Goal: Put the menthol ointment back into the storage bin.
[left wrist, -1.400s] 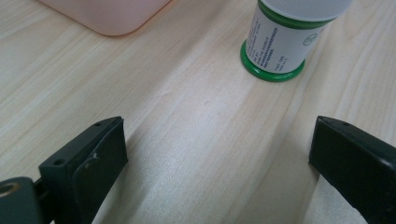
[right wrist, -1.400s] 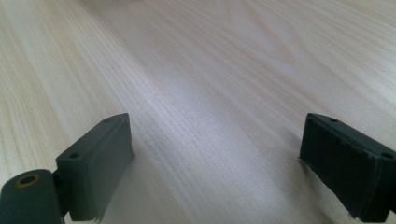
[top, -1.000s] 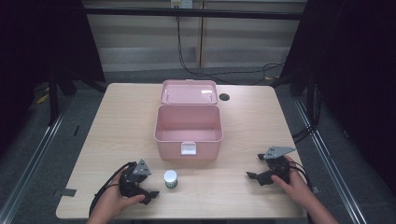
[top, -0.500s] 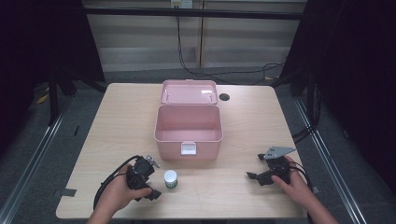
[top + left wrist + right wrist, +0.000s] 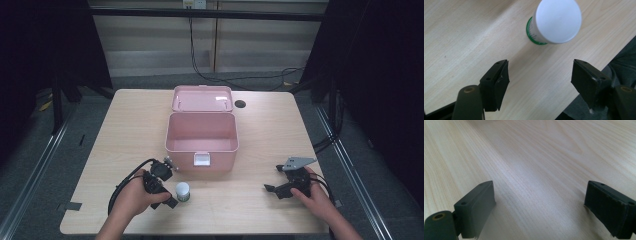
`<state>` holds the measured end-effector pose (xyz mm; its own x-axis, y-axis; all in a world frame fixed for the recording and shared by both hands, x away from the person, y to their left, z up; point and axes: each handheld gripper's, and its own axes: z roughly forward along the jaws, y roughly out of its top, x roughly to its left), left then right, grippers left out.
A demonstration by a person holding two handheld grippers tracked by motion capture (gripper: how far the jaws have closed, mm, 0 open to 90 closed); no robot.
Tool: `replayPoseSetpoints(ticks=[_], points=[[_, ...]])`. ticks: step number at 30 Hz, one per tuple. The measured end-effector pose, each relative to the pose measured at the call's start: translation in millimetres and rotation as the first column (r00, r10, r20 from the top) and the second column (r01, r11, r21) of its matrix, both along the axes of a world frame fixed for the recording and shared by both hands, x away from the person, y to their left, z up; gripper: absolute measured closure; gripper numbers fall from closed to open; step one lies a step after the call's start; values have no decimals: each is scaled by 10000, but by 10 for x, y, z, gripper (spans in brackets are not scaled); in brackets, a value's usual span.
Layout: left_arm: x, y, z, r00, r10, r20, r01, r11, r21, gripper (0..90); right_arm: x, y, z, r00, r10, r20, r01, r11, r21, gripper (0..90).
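My left gripper [image 5: 540,75], jaws just narrowing but gapped, hasn't gripped the small white-capped, green-rimmed jar [image 5: 554,22]; the open pink plastic box [image 5: 201,132] is seemingly empty.

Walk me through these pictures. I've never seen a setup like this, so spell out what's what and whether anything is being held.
A person at a wooden table holds a hand-operated gripper in each hand. The high view looks down from above; the other two come from cameras riding on the grippers. On the table stand an open pink box and a small white-capped jar. The left gripper has just been closing its jaws; the jar sits ahead of them, untouched. The right gripper is open over bare wood. Nothing is held.
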<state>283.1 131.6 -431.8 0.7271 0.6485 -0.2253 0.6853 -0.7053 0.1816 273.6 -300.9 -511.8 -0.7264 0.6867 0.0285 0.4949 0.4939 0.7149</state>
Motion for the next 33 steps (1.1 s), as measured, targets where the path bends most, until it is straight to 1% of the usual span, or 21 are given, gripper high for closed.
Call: replayPoseSetpoints(ticks=[1,3,9,10,11,12,18,22,25,26,28,29,30,31,33], points=[[3,-13,1,10000,59,-33,-59,9999,-81,308,0,0,0,10000,0,0,0,10000,1,89],[16,-33,10,10000,61,-77,-61,10000,21,313,0,0,0,10000,1,0,-1,10000,0,89],[49,-100,33,9998,93,-147,-92,9999,92,328,0,0,0,10000,2,-2,-2,10000,0,89],[57,-111,35,9998,9,-178,-7,9999,128,330,0,0,0,10000,1,-1,-1,10000,-1,89],[59,-124,31,9999,71,-137,-69,9999,128,331,0,0,0,10000,3,-3,-3,10000,-1,89],[69,-134,30,9999,2,-161,0,9999,138,336,0,0,0,10000,-3,-5,3,10000,-2,89],[105,-215,48,9999,-11,-139,14,9998,183,349,0,0,0,10000,-3,-2,3,10000,0,89],[139,-263,66,9999,-110,-44,111,9996,253,355,0,0,0,10000,0,-4,0,10000,0,88],[160,-297,67,10000,-59,-1,59,9997,255,357,0,0,0,10000,-3,-6,3,10000,-2,89],[168,-308,68,10000,-84,-54,85,9995,301,361,0,0,0,10000,-2,-5,2,10000,-2,89],[178,-336,55,10000,-79,1,79,9995,315,364,0,0,0,10000,-1,-3,1,10000,1,89],[188,-348,53,9999,-131,-82,134,9993,350,367,0,0,0,10000,-6,-7,6,10000,0,89],[187,-363,42,10000,-72,-41,74,9994,345,369,0,0,0,10000,0,-3,0,10000,0,89],[195,-374,39,9999,-132,-68,135,9991,403,371,0,0,0,10000,0,-1,0,10000,0,88],[206,-395,33,9998,-156,-82,160,9990,427,389,0,0,0,10000,0,-1,0,10000,0,89]])
